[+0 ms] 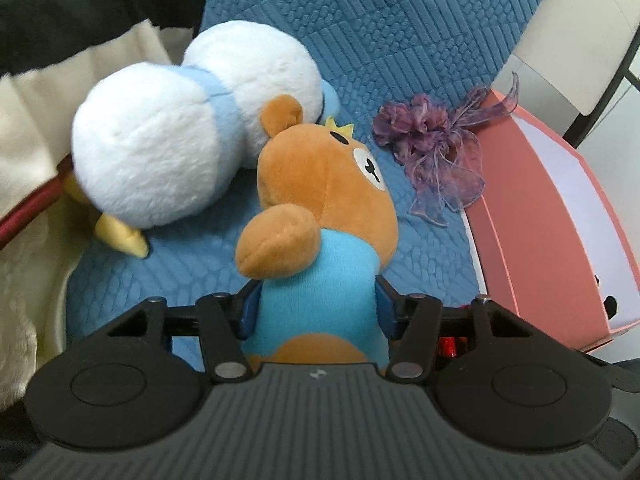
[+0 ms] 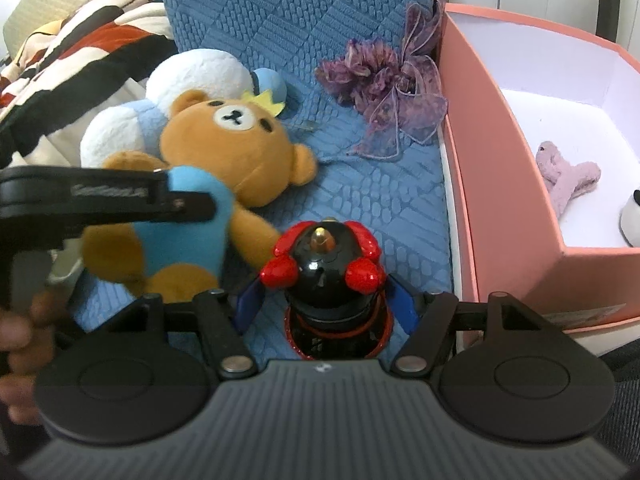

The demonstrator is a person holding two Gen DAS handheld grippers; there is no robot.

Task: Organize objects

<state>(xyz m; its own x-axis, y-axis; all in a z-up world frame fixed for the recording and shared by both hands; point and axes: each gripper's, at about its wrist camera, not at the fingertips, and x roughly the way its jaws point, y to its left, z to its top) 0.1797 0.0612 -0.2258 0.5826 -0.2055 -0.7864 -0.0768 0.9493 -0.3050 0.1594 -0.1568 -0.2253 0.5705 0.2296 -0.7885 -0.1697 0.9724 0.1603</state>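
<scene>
A brown teddy bear (image 1: 328, 184) in a light blue shirt, with a small yellow crown, is held by the body in my left gripper (image 1: 316, 300), whose blue pads press on the shirt from both sides. In the right wrist view the bear (image 2: 240, 148) shows from the front, with the left gripper (image 2: 160, 200) across its middle. My right gripper (image 2: 326, 292) is shut on a black and red toy figure (image 2: 324, 272), its pads at the figure's red shoulders. The figure stands upright on the blue quilted cloth (image 2: 280, 0).
A white and pale blue plush (image 1: 160, 140) lies beside the bear's head. A purple ribbon flower (image 1: 432, 140) rests by the pink box (image 1: 540, 220). The box (image 2: 480, 160) holds a pink plush (image 2: 564, 176). A striped blanket (image 1: 80, 8) lies at the left.
</scene>
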